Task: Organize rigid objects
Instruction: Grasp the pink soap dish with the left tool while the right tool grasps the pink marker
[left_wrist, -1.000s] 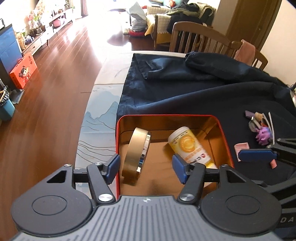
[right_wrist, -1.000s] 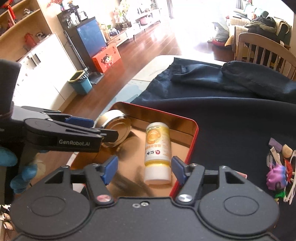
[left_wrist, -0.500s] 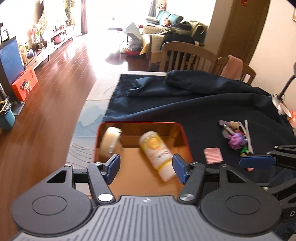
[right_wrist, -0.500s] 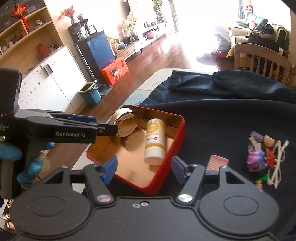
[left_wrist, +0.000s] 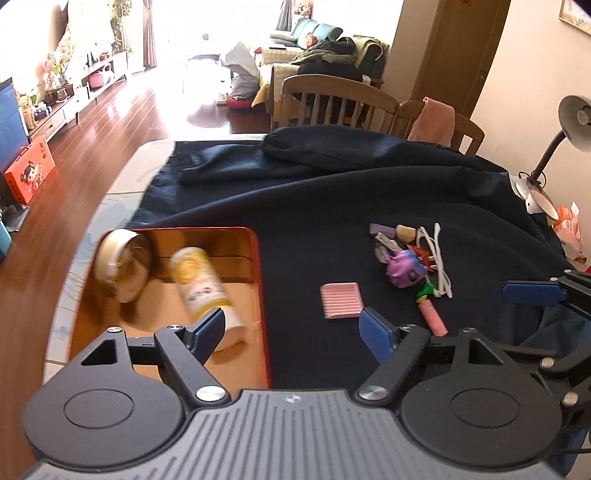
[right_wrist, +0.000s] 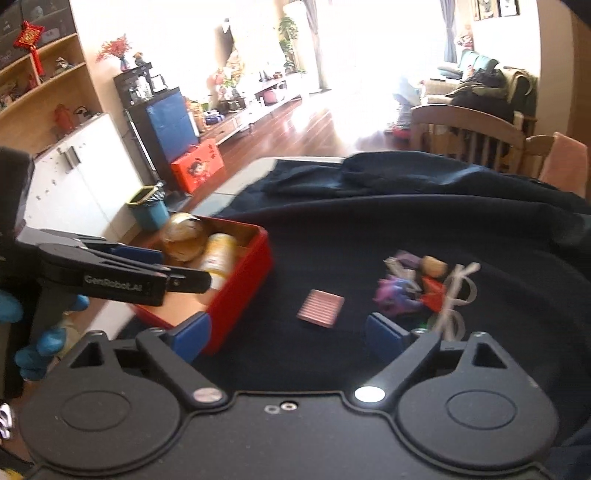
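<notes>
A red tin box (left_wrist: 260, 280) (right_wrist: 243, 291) sits at the table's left on the dark cloth. A gold tape roll (left_wrist: 120, 264) (right_wrist: 183, 236) and a yellow-and-white bottle (left_wrist: 205, 290) (right_wrist: 218, 256) lie in it. A pink ribbed block (left_wrist: 340, 300) (right_wrist: 320, 307) lies on the cloth right of the box. Further right is a pile of small items with a purple toy (left_wrist: 404, 267) (right_wrist: 397, 293) and a white cord (left_wrist: 437, 254) (right_wrist: 458, 295). My left gripper (left_wrist: 293, 330) is open and empty, above the box's right edge. My right gripper (right_wrist: 286, 334) is open and empty, near the pink block.
A dark blue cloth (left_wrist: 351, 192) covers most of the table. Wooden chairs (left_wrist: 332, 99) stand at the far side. A desk lamp (left_wrist: 570, 122) stands at the right. The floor drops off left of the box. My right gripper's finger shows in the left wrist view (left_wrist: 533, 292).
Both grippers have pulled back from the box and swung right. The tape roll and bottle stay in the box. The pink block and toy pile now sit nearer the middle of both views.
</notes>
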